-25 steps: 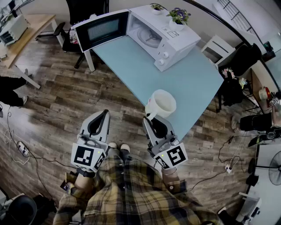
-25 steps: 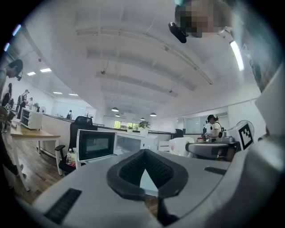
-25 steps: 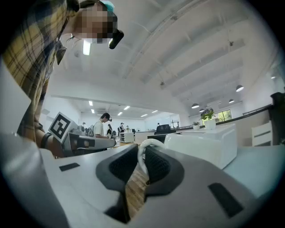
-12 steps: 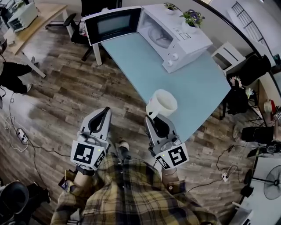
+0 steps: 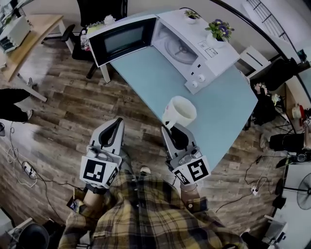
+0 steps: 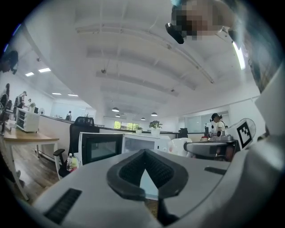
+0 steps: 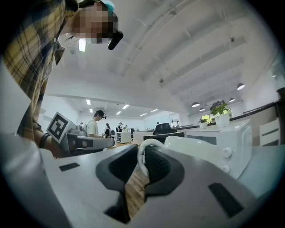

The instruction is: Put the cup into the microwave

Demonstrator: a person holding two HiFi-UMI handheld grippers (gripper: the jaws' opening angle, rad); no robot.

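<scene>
A white cup hangs over the near edge of the light-blue table, its mouth tipped away from me. My right gripper is shut on the cup's handle; in the right gripper view the thin white handle sits pinched between the dark pads, with the cup body beyond. The white microwave stands at the table's far end, its door swung open to the left and the turntable showing inside. My left gripper is held level beside the right one over the floor, shut and empty.
Two potted plants sit on top of the microwave. A black office chair stands behind the door, a wooden desk at far left, a white stool right of the table. Cables lie on the wood floor.
Both grippers, with the cup still pinched in the right one, have moved forward toward the table. The microwave now sits a little nearer and further right in the head view.
</scene>
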